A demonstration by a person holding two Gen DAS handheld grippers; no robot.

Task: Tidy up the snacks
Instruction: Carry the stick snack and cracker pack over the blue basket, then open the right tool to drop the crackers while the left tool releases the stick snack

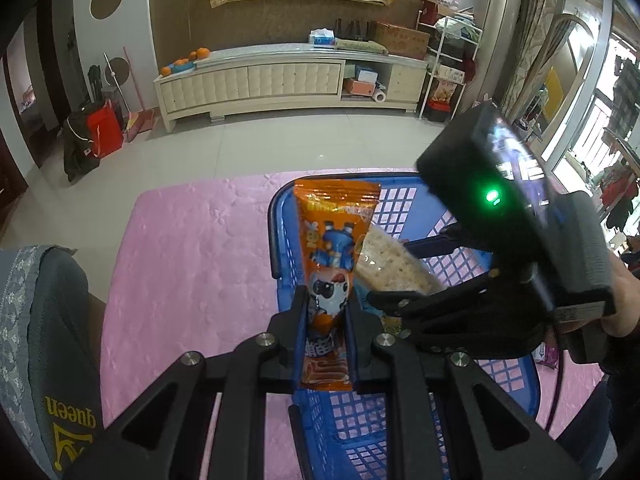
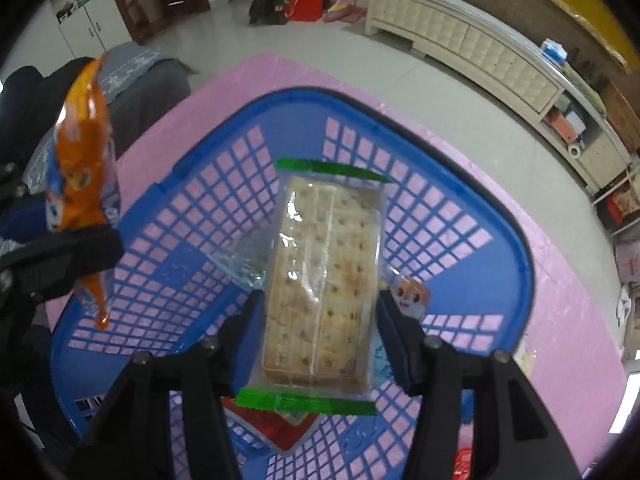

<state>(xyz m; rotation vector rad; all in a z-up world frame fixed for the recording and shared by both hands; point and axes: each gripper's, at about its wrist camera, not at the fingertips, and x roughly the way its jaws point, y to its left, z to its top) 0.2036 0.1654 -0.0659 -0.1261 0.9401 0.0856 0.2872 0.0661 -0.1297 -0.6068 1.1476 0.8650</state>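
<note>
My left gripper (image 1: 326, 304) is shut on an orange snack packet (image 1: 336, 240) with cartoon figures and holds it upright over the blue mesh basket (image 1: 280, 216). My right gripper (image 2: 320, 300) is shut on a clear cracker pack (image 2: 324, 280) with green sealed ends and holds it above the inside of the basket (image 2: 472, 184). The right gripper and the crackers (image 1: 394, 264) show in the left wrist view, just right of the orange packet. The orange packet (image 2: 82, 168) hangs at the left of the right wrist view.
The basket stands on a pink mat (image 1: 180, 264). Small snack packs lie in its bottom, among them a red one (image 2: 276, 428) and one with a cartoon face (image 2: 412, 294). A grey cushion (image 1: 48, 340) lies left. A white cabinet (image 1: 288, 76) stands across the tiled floor.
</note>
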